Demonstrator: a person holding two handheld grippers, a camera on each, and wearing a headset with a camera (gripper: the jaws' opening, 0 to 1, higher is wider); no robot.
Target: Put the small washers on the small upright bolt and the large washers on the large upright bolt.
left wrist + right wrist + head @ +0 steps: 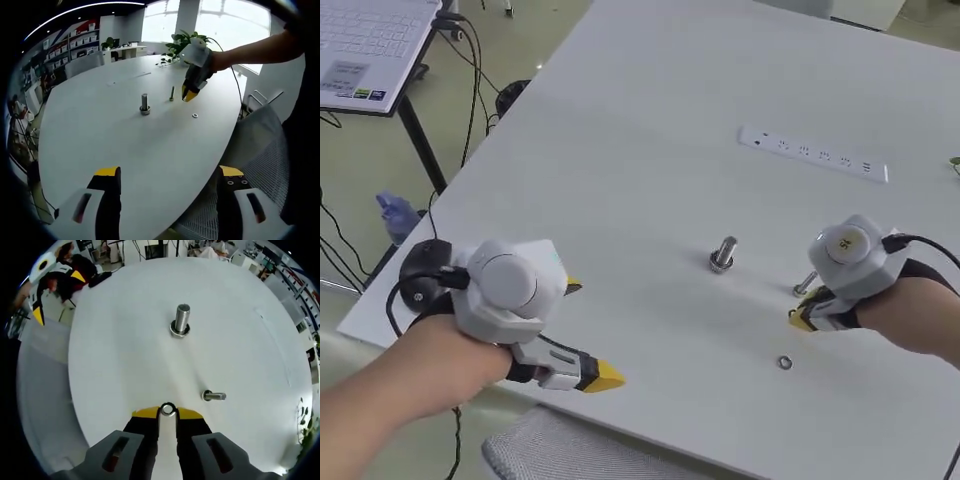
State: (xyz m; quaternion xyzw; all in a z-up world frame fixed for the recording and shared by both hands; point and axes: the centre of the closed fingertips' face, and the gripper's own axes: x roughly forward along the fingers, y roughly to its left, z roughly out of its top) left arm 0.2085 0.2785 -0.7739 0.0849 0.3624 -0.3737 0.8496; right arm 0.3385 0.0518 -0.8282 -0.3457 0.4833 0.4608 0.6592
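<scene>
The pinched washer [168, 410] sits on edge between the yellow tips of my right gripper [804, 318], whose fingers [145, 413] are clenched on it with its hole facing the camera. In the right gripper view the small bolt [214, 396] is just beyond those tips and off to the right, near but not touching. In the head view the gripper hangs just beside that bolt, low over the tabletop [620, 150].

The large bolt [723, 255] stands upright further in towards the middle of the tabletop, apart from the small one. There is a wider ring at its foot, and I cannot tell whether that is its head or a washer. A loose washer [785, 362] lies flat on the tabletop, just on my side of the right gripper.

My left gripper [169, 175] is well away from all this, near the tabletop's near edge. Its fingers [107, 172] are spread wide with nothing between them.

A white power strip [813, 153] lies across the far side of the tabletop. A laptop [365, 45] rests on a stand off the left end, and the mesh back of a chair [550, 450] shows below the near edge.
</scene>
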